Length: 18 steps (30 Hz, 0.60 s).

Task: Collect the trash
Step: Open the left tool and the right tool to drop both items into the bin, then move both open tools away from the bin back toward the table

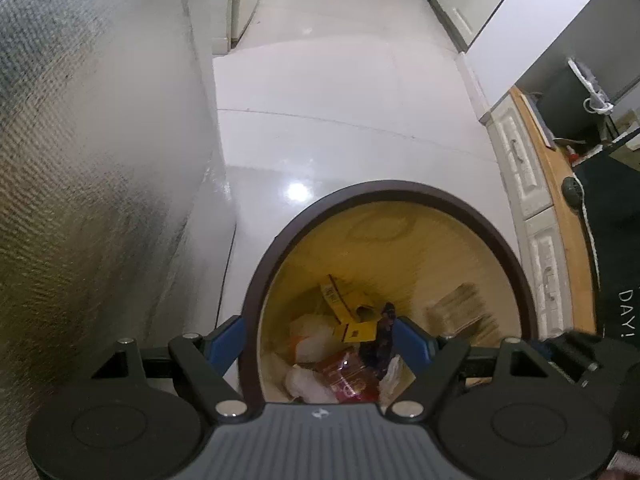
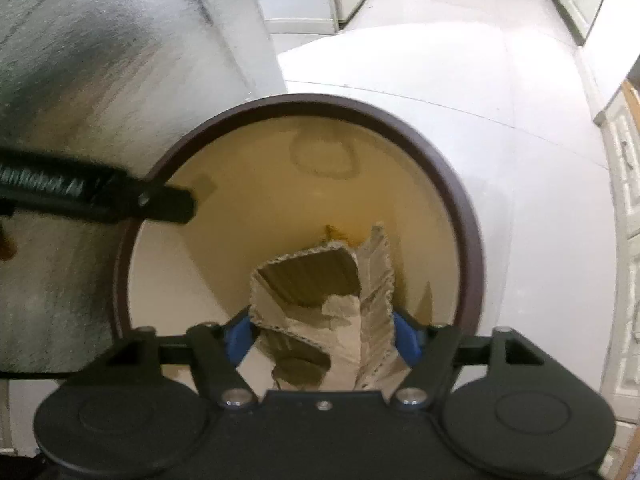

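Note:
A round bin (image 1: 400, 186) with a dark brown rim and a yellowish inside stands on the white floor. In it lie a yellow box (image 1: 340, 300), a red packet (image 1: 352, 376), white plastic bags (image 1: 312, 336) and a dark wrapper (image 1: 380, 332). My left gripper (image 1: 320, 336) hangs open over the bin's near edge, its left finger outside the rim, with nothing gripped. My right gripper (image 2: 322, 336) points down into the bin (image 2: 320, 100). Its jaws stand wide, and a torn piece of corrugated cardboard (image 2: 320, 280) sits loose between the blue fingers (image 2: 406, 340).
A grey textured wall (image 1: 92, 160) rises close on the bin's left. White cabinets (image 1: 520, 168) under a wooden counter (image 1: 552, 160) run along the right. A black bar of the left gripper (image 2: 120, 196) crosses the bin's left rim. White floor (image 1: 340, 100) stretches beyond.

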Each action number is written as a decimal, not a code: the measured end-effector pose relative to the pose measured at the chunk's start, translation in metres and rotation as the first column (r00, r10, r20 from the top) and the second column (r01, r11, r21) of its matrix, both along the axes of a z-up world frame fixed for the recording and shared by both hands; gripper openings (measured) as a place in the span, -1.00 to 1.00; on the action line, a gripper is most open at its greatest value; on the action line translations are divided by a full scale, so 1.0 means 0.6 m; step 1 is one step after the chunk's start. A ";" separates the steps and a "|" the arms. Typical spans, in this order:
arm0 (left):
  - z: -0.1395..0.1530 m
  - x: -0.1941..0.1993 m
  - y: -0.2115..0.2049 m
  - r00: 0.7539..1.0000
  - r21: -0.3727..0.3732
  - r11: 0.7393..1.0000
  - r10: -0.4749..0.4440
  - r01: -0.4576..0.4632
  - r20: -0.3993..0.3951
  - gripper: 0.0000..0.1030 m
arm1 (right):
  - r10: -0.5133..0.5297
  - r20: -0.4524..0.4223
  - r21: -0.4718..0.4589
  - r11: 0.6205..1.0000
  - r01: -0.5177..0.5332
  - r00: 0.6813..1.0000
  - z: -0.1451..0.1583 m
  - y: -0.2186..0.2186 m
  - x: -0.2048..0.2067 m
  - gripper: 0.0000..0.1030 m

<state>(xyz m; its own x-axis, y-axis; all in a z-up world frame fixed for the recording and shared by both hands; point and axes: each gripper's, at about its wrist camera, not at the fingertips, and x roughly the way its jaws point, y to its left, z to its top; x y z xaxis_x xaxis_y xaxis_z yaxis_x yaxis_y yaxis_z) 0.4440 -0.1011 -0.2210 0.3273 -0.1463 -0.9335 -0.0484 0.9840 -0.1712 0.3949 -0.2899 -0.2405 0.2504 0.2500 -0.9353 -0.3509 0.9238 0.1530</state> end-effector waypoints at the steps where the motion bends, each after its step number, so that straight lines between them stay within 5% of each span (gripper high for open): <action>1: -0.001 0.000 0.002 1.000 0.003 1.000 0.002 -0.002 -0.004 0.57 | -0.007 0.006 -0.016 1.000 0.007 1.000 0.000 0.000 0.002 0.70; 2: -0.002 -0.001 0.003 1.000 0.005 1.000 0.004 -0.004 -0.007 0.57 | -0.009 0.011 -0.032 0.999 0.009 1.000 0.001 0.001 0.004 0.82; 18: -0.012 -0.006 0.004 0.998 0.037 0.999 -0.027 0.029 -0.061 0.77 | -0.083 -0.001 0.048 0.995 0.083 0.997 0.050 -0.031 -0.011 0.99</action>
<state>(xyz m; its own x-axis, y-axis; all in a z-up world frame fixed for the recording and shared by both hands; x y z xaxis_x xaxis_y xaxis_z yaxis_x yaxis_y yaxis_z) 0.4406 -0.0985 -0.2281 0.2662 -0.1187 -0.9566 -0.0303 0.9909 -0.1313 0.3883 -0.3083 -0.2104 0.2733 0.2725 -0.9225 -0.2736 0.9415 0.1970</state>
